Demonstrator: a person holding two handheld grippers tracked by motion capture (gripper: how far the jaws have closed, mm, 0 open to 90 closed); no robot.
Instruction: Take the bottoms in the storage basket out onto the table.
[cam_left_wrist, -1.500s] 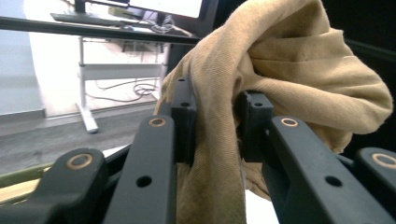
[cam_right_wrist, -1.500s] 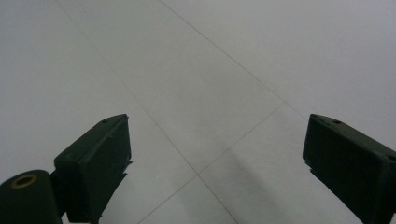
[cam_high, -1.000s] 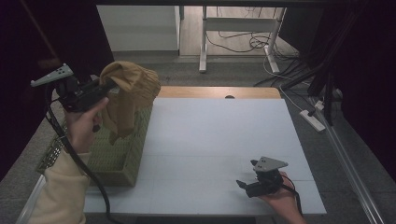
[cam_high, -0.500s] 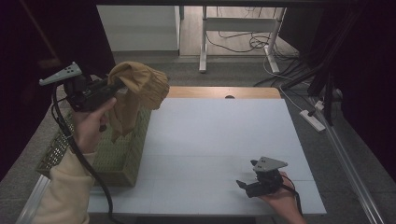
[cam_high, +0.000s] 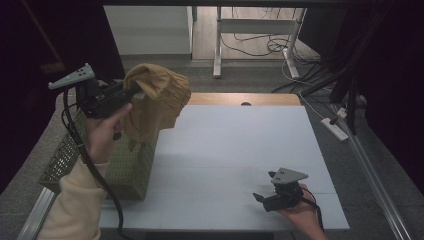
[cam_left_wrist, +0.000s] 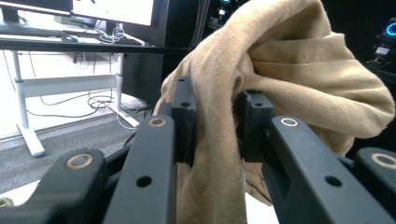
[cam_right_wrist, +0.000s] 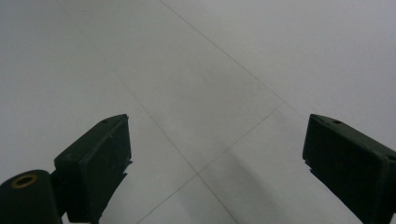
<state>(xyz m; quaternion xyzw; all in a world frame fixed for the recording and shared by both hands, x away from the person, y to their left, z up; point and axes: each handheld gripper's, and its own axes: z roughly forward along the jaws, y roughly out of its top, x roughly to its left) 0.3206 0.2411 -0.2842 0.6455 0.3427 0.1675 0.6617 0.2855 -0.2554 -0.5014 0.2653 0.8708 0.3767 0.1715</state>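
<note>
L gripper (cam_high: 134, 90) pinching tan cloth (cam_high: 157, 102), hangs vertical over basket (cam_high: 127, 167)

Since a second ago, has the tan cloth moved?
Yes. The tan cloth has risen and shifted right, away from the green woven basket, toward the table's middle.

Tan, mustard-toned cloth (cam_high: 157, 97) with a fine twill weave, plain and unprinted, pinched in black left gripper (cam_left_wrist: 215, 119) with brass-coloured rivets. Olive-green basket (cam_high: 125, 170) with a pale open-mesh side. White table (cam_high: 240, 150) crossed by thin grey seam lines. Black right gripper (cam_high: 262, 196) topped by a grey plate. Cream sleeve (cam_high: 75, 200) on the left arm. Black cable (cam_high: 97, 172) trailing over it
</note>
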